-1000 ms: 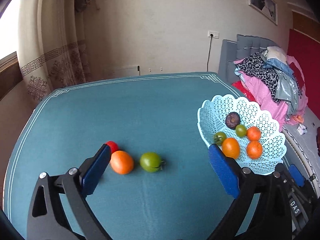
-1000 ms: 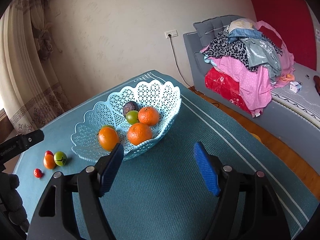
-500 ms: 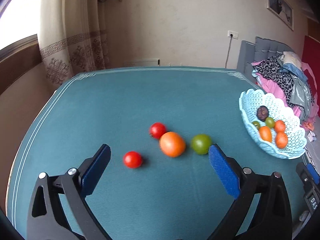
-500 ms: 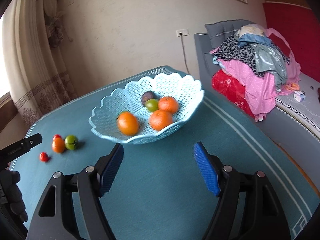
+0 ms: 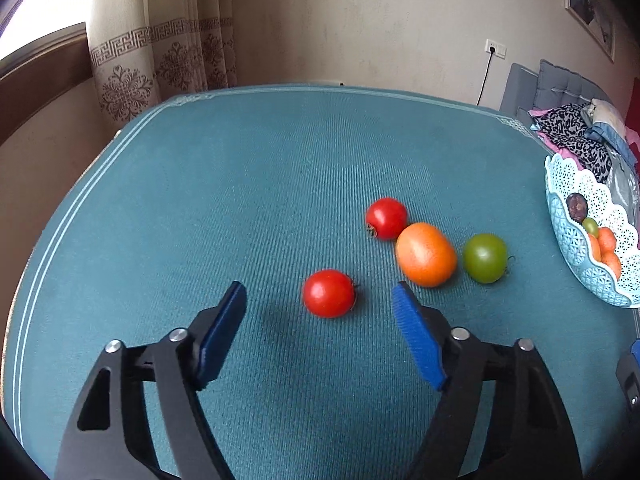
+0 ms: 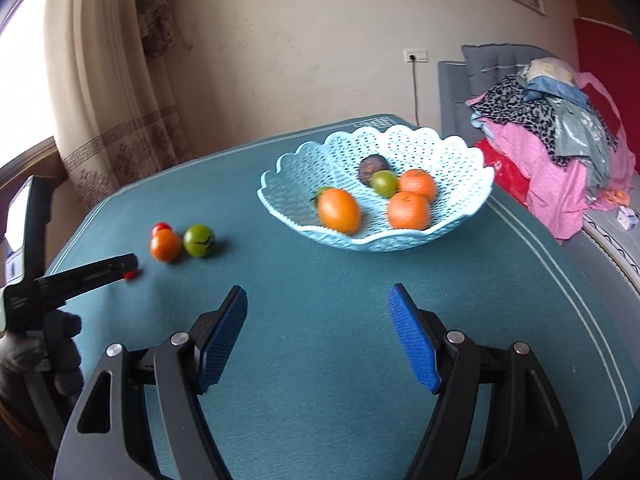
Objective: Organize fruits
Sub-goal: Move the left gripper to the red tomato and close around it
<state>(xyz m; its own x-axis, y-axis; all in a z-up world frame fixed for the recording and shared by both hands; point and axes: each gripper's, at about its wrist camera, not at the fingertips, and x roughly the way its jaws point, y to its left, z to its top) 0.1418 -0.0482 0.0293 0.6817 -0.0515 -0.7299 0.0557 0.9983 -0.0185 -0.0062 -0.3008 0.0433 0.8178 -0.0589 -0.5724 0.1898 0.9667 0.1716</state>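
On the teal table a red tomato [image 5: 329,293] lies just ahead of my open left gripper [image 5: 319,294], between its fingertips. Behind it lie a second red tomato [image 5: 386,218], an orange fruit [image 5: 425,254] and a green tomato [image 5: 485,257]. The light blue lace basket [image 5: 576,184] at the right edge holds several fruits. In the right wrist view the basket [image 6: 460,152] holds oranges, a green fruit and a dark fruit. My right gripper [image 6: 317,298] is open and empty, short of the basket. The left gripper [image 6: 90,274] shows there, hiding most of the near tomato.
A curtain [image 5: 168,52] and window sill stand beyond the table's far left corner. A sofa with piled clothes [image 6: 548,140] is to the right of the table. The table edge [image 5: 72,204] curves round on the left.
My left gripper swung left from the basket to the loose fruits and closed in on the near red tomato. My right gripper view shifted, the basket now further right.
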